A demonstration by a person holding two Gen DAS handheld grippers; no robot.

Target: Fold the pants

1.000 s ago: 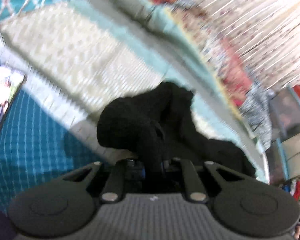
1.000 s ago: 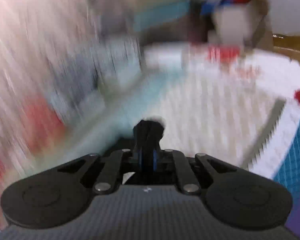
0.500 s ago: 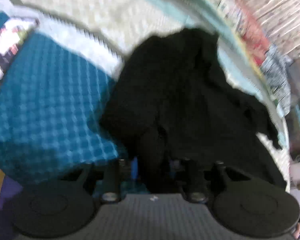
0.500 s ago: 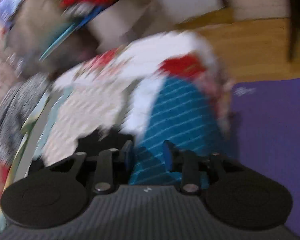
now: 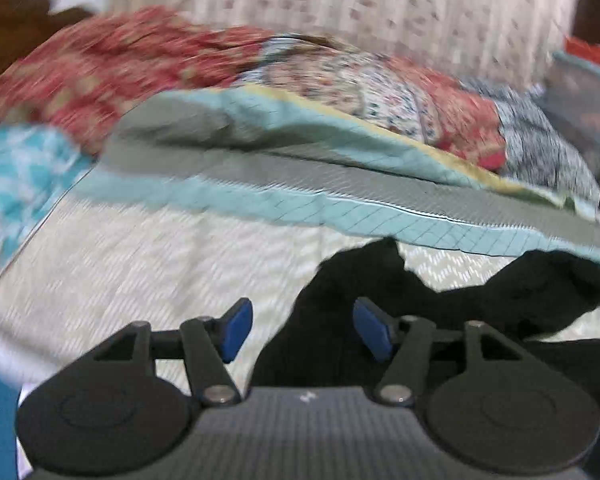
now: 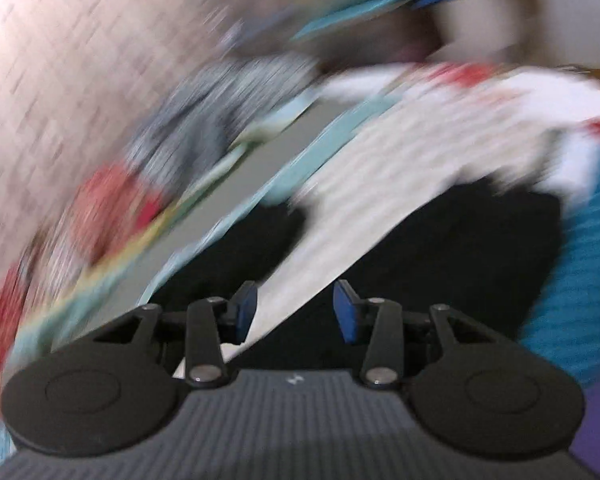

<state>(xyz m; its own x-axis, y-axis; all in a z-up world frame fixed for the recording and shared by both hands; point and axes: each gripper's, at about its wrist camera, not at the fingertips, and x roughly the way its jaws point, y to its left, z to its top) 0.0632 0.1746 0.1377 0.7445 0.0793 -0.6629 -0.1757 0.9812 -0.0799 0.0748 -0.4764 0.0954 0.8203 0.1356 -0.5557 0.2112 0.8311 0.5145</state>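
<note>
The black pants (image 5: pixel 520 304) lie loose on a cream quilt (image 5: pixel 140 264), bunched in dark humps. In the left wrist view one hump rises between the blue pads (image 5: pixel 236 328) of the left gripper (image 5: pixel 304 328) and another spreads off to the right, where the gripper body cuts it off below. The jaws have just been opening and stand fairly wide; cloth sits in the gap nearer the right pad, but neither pad presses on it. Whether that pad brushes the fabric is hard to tell.

In the right wrist view the pants (image 6: pixel 460 264) show as two dark patches with a cream strip of quilt between them. The right gripper (image 6: pixel 296 308) hangs just over that strip, jaws moderately apart and just been opening, with nothing clamped. Motion blur smears most of this view.

Past the pants runs a folded teal and grey blanket (image 5: pixel 300 184). Behind it lies a heap of red and floral fabrics (image 5: pixel 148 64), too blurred to separate. A pale curtain (image 5: pixel 380 4) closes the back. A blue checked cloth (image 6: pixel 580 264) borders the quilt at the right. At the far right of the left view stand what may be bins (image 5: pixel 584 92); their contents cannot be made out.
</note>
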